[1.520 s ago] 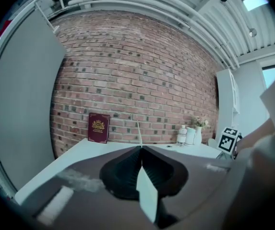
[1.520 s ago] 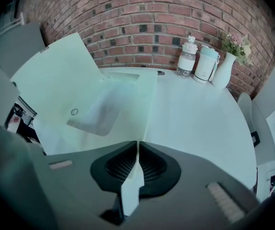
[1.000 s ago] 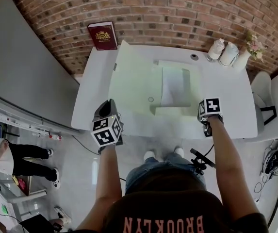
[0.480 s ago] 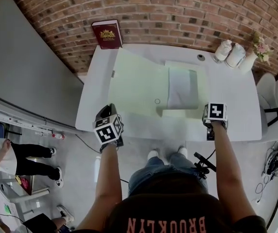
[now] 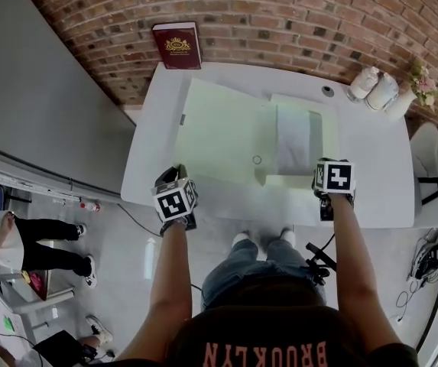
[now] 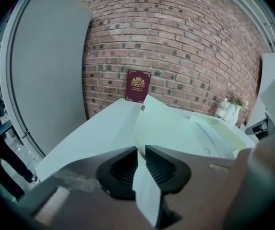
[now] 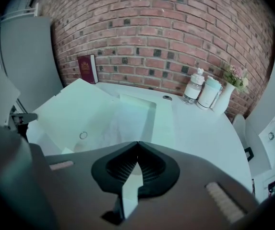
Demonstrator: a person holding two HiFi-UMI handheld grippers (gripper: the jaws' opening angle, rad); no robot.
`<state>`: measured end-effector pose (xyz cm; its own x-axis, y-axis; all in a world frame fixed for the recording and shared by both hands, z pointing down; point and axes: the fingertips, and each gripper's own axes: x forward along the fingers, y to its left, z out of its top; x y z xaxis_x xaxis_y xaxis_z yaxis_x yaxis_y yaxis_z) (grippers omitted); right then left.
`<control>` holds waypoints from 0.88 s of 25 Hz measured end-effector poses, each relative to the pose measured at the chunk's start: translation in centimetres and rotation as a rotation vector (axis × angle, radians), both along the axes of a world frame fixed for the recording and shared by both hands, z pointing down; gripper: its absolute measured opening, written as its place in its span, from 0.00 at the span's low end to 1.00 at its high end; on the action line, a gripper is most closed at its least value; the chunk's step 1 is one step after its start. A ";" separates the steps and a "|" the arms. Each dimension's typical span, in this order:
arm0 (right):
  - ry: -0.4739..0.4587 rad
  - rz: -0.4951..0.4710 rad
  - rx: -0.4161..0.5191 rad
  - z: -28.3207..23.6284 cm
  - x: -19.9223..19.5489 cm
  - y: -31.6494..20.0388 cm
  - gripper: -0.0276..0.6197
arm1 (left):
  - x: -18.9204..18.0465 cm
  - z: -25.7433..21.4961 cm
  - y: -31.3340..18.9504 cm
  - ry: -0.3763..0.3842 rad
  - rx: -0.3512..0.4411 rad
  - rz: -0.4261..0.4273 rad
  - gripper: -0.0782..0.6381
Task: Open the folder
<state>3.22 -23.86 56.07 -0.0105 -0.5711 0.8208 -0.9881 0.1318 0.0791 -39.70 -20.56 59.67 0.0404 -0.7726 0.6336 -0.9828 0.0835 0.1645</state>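
Note:
The pale green folder (image 5: 226, 136) lies open on the white table (image 5: 371, 174). Its left cover (image 6: 171, 123) is spread out to the left and a white sheet (image 5: 293, 138) sits in its right half. My left gripper (image 5: 174, 174) is at the cover's near left corner. Its jaws (image 6: 141, 147) are opening, and the cover's thin edge runs into the narrow gap between the ribbed pads without being pinched. My right gripper (image 5: 332, 167) hovers by the folder's near right corner. Its tips (image 7: 137, 143) meet with nothing between them.
A dark red book (image 5: 176, 46) leans on the brick wall behind the table. Two white bottles (image 5: 375, 86) and a flower vase (image 5: 413, 82) stand at the far right corner, next to a cable hole (image 5: 327, 91). A chair (image 5: 425, 159) stands to the right. A person (image 5: 43, 243) stands on the floor to the left.
My left gripper has sunk toward the table's front edge and the left cover has come down flatter with it. The right gripper has lifted slightly beside the folder's near right corner.

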 end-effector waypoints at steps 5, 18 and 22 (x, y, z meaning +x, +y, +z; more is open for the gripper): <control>-0.017 -0.089 0.001 0.5 -4.3 -0.4 0.05 | -0.6 2.4 0.1 -0.006 -0.051 -0.009 0.20; -0.057 -0.183 0.026 -0.1 -9.3 -1.2 0.05 | -1.8 6.8 -0.1 -0.199 -0.199 -0.010 0.31; -0.063 -0.178 0.025 0.0 -9.1 -1.1 0.05 | -1.7 7.1 -0.1 -0.252 -0.212 0.027 0.31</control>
<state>-5.92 -24.99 56.07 -0.1636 -0.5756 0.8012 -0.9526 0.3033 0.0233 -41.44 -20.70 66.76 -0.1197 -0.6230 0.7730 -0.9927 0.0637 -0.1024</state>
